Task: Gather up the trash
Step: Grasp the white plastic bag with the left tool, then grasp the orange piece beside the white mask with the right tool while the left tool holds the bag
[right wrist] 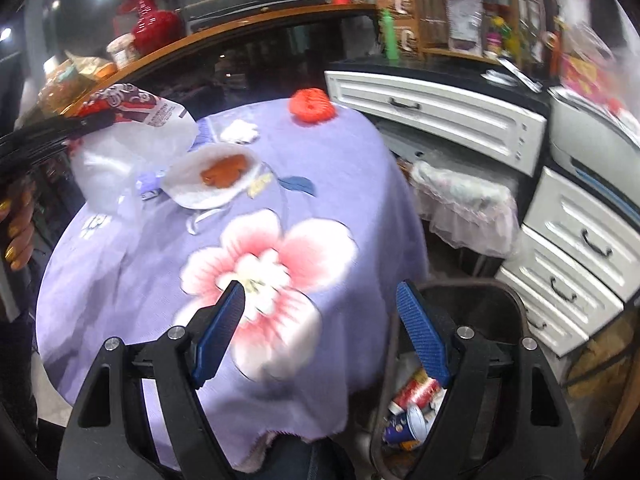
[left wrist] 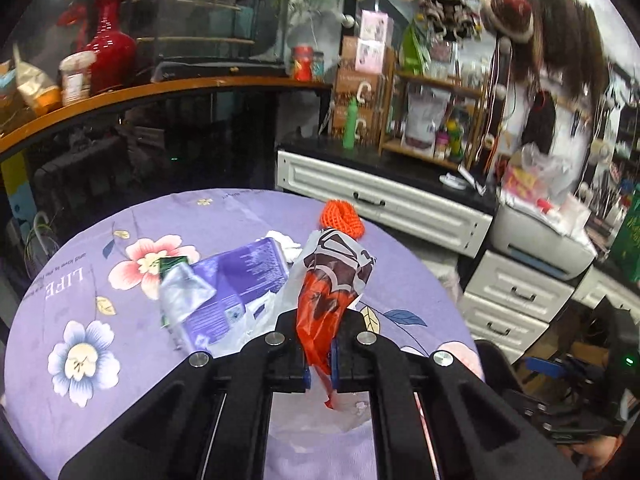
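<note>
Two grippers: left gripper (left wrist: 319,346) clamps red plastic bag (left wrist: 328,292); right gripper (right wrist: 320,334) gapes empty.

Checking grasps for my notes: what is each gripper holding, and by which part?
Left gripper is shut on the wrapper, pinching its lower red end. Right gripper holds nothing.

On the table (right wrist: 340,184), a flat box (left wrist: 240,280) lies at the left with a crumpled wrapper (left wrist: 182,292) on its left end. A plastic bag (left wrist: 332,280) rises just right of the box, pinched in the left hand-held gripper (left wrist: 319,354). A net bundle (left wrist: 340,218) sits behind the bag at the table's far edge. Below the table's right edge stands a bin (right wrist: 516,312) with cups (right wrist: 412,408) in it. Drawers (right wrist: 436,116) stand behind the table.
</note>
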Demonstrator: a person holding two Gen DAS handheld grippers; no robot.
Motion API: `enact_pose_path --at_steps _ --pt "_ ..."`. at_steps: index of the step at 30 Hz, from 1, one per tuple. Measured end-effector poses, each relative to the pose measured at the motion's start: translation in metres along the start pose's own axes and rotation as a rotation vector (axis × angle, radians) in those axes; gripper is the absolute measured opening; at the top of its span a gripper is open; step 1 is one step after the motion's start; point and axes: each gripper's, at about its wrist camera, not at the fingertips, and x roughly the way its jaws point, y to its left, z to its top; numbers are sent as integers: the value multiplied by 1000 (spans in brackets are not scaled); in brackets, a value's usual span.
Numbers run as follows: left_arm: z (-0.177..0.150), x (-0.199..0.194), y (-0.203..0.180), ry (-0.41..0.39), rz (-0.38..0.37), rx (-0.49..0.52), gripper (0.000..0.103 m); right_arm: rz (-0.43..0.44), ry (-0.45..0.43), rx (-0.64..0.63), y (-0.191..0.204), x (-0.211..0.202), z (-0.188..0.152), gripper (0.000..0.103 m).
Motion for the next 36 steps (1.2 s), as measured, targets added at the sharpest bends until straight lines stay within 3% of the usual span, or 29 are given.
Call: enact_pose_path --at_steps 14,22,28,29,34,36 --pt "-37 -53 41 -24 35 -61 6 126 24 -110 81 69 64 78" --pt "-54 -72 58 -30 50 -91 6 94 116 -143 110 144 94 78" --pt "-61 -75 64 -35 53 -93 6 82 153 -119 116 179 108 77" --pt "-61 -75 64 -35 49 -96 6 75 158 -120 118 183 110 76" --pt "-64 -70 65 -22 34 -103 6 34 186 -122 119 196 110 47" --pt "-66 -68 66 -16 27 -106 6 24 182 -116 116 196 110 40"
